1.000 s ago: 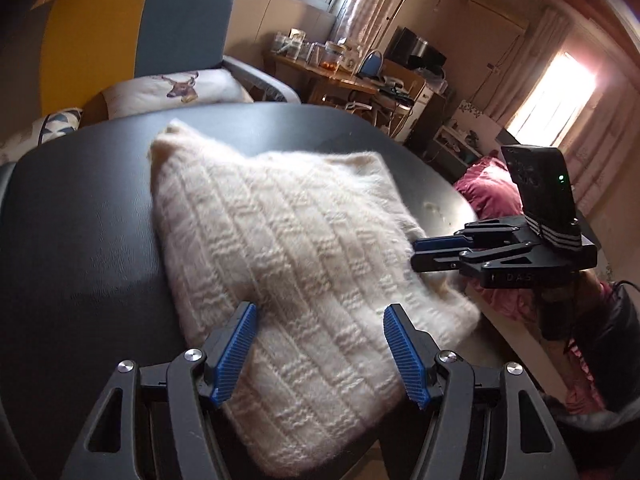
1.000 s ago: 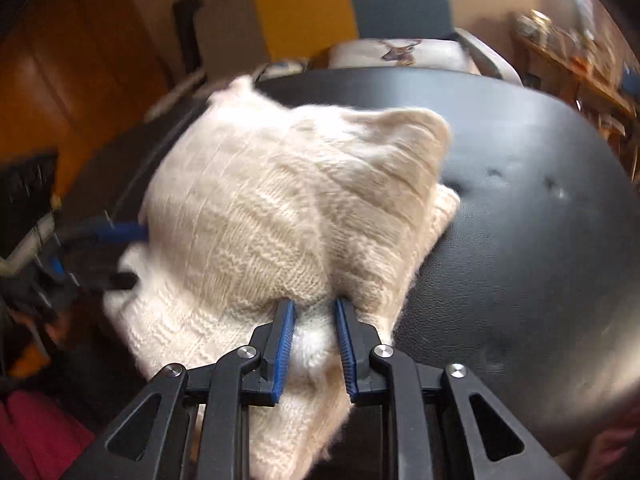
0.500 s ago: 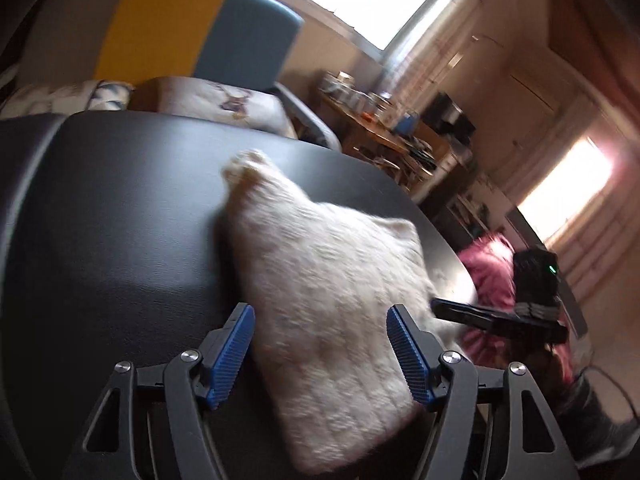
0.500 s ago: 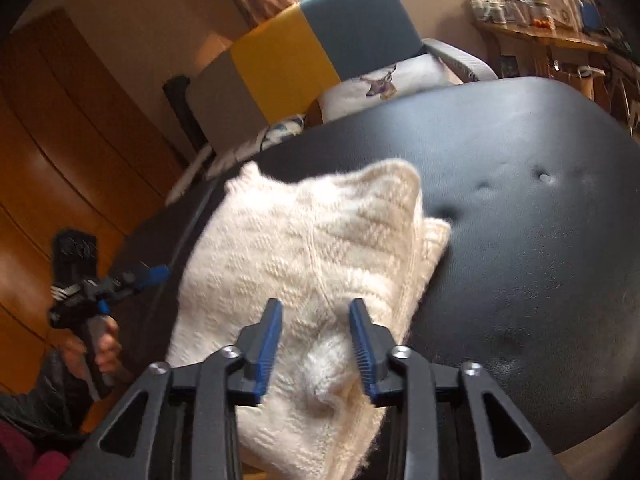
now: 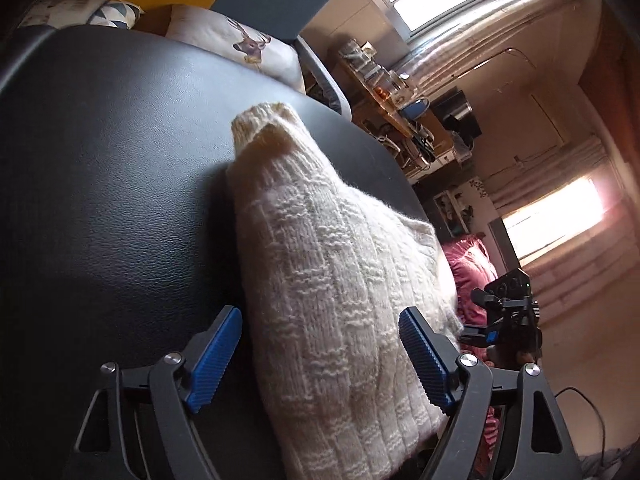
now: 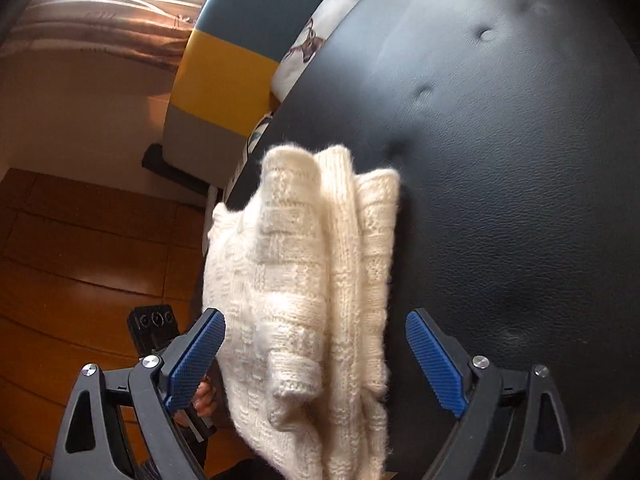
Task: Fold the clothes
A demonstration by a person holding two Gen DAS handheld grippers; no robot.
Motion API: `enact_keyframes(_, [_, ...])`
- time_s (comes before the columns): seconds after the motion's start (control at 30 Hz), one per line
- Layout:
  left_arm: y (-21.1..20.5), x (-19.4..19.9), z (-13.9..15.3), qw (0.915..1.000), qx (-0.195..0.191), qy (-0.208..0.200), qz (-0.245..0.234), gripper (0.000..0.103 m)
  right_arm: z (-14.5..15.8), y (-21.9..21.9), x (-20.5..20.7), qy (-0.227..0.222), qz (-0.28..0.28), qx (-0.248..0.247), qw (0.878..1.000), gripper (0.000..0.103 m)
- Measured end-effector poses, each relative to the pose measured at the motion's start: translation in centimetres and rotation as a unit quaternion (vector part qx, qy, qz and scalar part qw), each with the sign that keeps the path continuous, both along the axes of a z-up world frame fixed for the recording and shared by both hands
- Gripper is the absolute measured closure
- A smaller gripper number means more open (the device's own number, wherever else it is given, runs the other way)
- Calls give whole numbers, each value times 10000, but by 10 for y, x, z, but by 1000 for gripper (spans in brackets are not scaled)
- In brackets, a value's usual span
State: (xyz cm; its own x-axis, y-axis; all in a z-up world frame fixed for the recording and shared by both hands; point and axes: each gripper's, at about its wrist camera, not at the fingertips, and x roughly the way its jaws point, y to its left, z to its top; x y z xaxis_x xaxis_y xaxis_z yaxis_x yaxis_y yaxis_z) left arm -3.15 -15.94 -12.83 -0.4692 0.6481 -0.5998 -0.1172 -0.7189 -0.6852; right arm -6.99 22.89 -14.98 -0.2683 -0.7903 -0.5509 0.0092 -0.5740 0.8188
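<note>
Sweater (image 5: 340,292), a cream cable-knit already folded into a thick bundle, lies along the near edge of the black padded surface (image 5: 100,200), part of it hanging over. A slip off that edge looks the main risk: the leather-like top seems slick, and a nudge could drag the overhang down. The left gripper (image 5: 320,354) straddles the bundle with its fingers opening wide, pads clear of the knit, gripping nothing. The right gripper (image 6: 316,360) likewise has its fingers spreading wide on either side of the layered folds, holding nothing. A loose cuff (image 6: 296,380) sticks up and could snag a pad and undo the fold. Beyond the surface stands a yellow-and-blue armchair (image 6: 224,68) with a deer cushion (image 5: 240,44); a cluttered side table (image 5: 384,96) is well apart.
</note>
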Motion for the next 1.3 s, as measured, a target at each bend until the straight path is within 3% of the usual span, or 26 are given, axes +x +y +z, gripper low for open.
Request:
enact_keyframes(0.13, [8, -7, -4, 9998, -8, -59, -166, 19, -12, -12, -9, -266, 230, -123, 9993, 9])
enact_keyframes(0.47, [9, -20, -18, 9987, 329, -264, -277, 16, -7, -29, -15, -261, 554, -133, 9980, 8])
enact_keyframes(0.53, [11, -20, -18, 9988, 338, -230, -265, 16, -4, -33, -13, -141, 635, 101, 9978, 17])
enact_keyframes(0.6, [12, -21, -18, 9989, 324, -199, -270, 15, -2, -37, -11, -14, 692, 458, 9965, 36])
enact_keyframes(0.7, [14, -18, -17, 9989, 265, -212, -309, 15, 0, -39, -8, 56, 699, 550, 9960, 42])
enact_keyframes(0.9, [21, -22, -15, 9989, 170, -315, -311, 13, -3, -37, -8, 37, 734, 306, 9968, 41])
enact_keyframes(1.07, [31, -22, -13, 9991, -57, -188, -389, 11, 4, -51, -9, 366, 808, 492, 9948, 35])
enact_keyframes(1.17, [36, -23, -11, 9989, -233, -122, -381, 25, 7, -57, -5, 518, 751, 665, 9936, 35])
enact_keyframes(1.3, [36, -17, -7, 9989, -364, -21, -308, 41, 15, -66, 1, 764, 693, 1117, 9884, 51])
